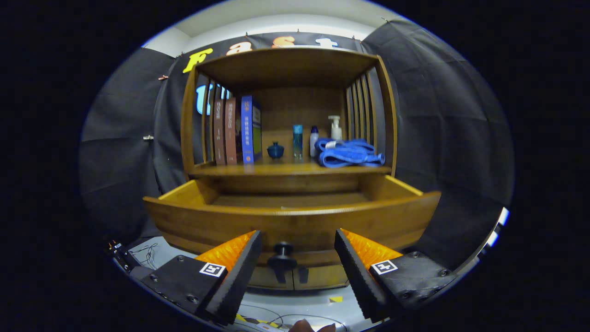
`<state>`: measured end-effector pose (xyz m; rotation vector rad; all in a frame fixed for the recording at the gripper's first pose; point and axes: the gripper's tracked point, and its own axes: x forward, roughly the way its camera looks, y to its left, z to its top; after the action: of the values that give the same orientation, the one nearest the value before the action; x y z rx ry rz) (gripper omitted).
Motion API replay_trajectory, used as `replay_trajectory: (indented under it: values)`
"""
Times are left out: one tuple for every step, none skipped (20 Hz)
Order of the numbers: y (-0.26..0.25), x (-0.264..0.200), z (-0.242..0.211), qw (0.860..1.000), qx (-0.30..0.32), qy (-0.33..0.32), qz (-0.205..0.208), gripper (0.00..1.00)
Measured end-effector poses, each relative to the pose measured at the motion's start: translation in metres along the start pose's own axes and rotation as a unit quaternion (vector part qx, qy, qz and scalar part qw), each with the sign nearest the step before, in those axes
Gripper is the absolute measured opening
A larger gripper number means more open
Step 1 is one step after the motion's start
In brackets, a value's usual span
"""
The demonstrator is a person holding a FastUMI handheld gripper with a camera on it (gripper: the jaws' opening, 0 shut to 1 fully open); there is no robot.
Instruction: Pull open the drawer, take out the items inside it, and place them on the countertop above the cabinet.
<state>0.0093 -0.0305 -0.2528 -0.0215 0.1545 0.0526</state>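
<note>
3 books, 3 bottles (upright), 1 jar, 1 strap.

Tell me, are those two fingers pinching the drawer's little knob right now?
No. The gripper is open: the knob sits in the gap between its fingers, touching neither, on the front of the pulled-out drawer.

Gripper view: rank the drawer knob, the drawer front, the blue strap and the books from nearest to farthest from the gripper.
1. Drawer knob: between the open fingers of the gripper, touching neither.
2. Drawer front: just behind the knob, drawer pulled open.
3. Blue strap: on the countertop, right side.
4. Books: upright on the countertop, left side; too close to the strap to rank.
</note>
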Motion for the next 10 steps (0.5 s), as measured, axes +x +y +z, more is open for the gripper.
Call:
replay_trajectory:
  values:
    - [0.004,-0.002,0.016,1.0,-0.004,-0.008,0.009,0.99]
    - [0.01,-0.003,0.033,1.0,-0.005,-0.015,0.021,0.99]
    - [0.015,-0.001,0.051,0.999,-0.005,-0.022,0.034,0.99]
    - [0.017,0.002,0.067,0.999,-0.001,-0.028,0.041,0.99]
    - [0.02,0.006,0.081,0.998,0.002,-0.028,0.049,0.99]
    - [0.026,0.012,0.093,0.998,0.004,-0.023,0.059,0.99]
    - [0.032,0.017,0.102,0.997,0.004,-0.012,0.072,0.99]
    - [0.035,0.025,0.106,0.997,0.005,0.006,0.079,0.99]
    - [0.033,0.034,0.106,0.996,0.001,0.032,0.079,0.99]
    - [0.03,0.046,0.102,0.995,-0.003,0.063,0.071,0.99]
